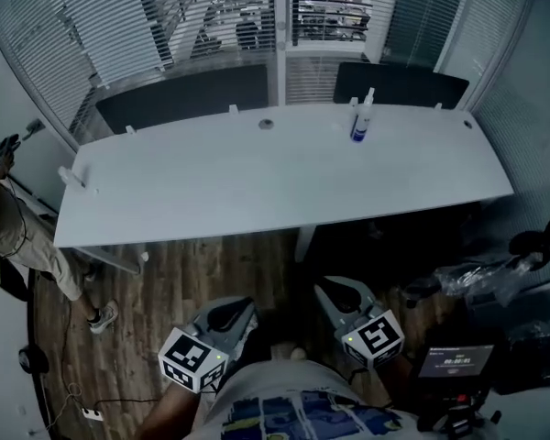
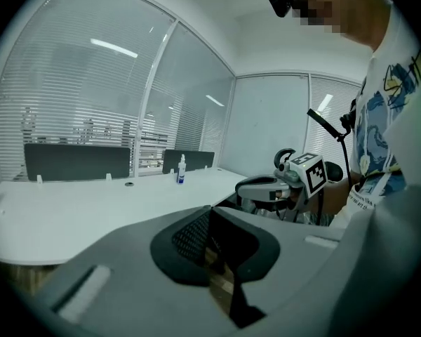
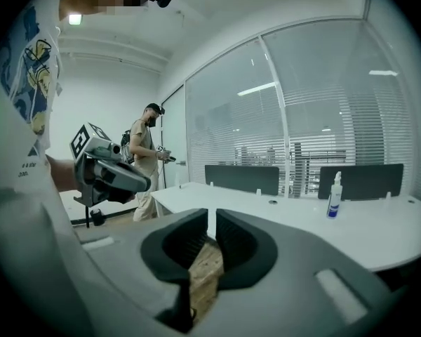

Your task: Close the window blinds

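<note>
The bench [image 1: 257, 177], spray bottle [image 1: 360, 122] at 1 o'clock, fronts the window blinds [image 1: 92, 26]. The left gripper's [image 2: 209, 215] fingers meet. The right gripper's [image 3: 212, 220] fingers stand slightly parted, empty.

Head view overhead; gripper views low, toward desk [image 1: 257, 181], blinds [image 1: 119, 26]
</note>
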The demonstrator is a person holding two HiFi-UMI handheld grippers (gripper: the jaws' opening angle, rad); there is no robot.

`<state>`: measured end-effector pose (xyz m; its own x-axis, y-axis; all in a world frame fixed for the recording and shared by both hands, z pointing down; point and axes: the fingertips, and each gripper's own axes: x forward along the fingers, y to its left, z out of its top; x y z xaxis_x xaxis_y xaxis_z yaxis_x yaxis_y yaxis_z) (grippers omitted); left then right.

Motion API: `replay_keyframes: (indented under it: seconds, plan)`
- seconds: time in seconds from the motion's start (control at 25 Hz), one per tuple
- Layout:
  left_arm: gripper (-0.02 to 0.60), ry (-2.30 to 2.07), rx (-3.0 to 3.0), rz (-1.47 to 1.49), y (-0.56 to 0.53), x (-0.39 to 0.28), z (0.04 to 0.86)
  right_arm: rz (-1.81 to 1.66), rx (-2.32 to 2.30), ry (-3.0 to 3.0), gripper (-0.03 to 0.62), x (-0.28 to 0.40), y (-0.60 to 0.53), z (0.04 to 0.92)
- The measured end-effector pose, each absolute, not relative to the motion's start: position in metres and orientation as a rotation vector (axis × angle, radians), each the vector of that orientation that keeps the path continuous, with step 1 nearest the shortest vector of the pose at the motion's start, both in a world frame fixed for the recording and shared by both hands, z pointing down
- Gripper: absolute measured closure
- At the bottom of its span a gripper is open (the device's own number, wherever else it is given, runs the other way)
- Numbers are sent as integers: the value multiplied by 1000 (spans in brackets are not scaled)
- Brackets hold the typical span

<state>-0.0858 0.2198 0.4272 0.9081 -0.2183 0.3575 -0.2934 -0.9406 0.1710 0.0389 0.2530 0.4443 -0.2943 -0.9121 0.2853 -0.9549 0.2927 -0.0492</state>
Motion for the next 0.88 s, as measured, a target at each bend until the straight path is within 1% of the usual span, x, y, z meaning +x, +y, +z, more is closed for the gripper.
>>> replay_keyframes:
  seconds: [0.48,0.68,0.76,0.88]
  plan:
    - [575,-250,2947,449,74,-92,416,227,1833,-2241,569,36,90,426]
    - [575,-269,2921,443,38,-102,418,217,1821,-2239,569,26,50,421]
    - [575,-280,2921,433,27,-94,417,204,1796,-2237,569,35,35,420]
    - [575,-337,2920,426,-3,-73,418,201,1781,-2239,570,67,-2,426]
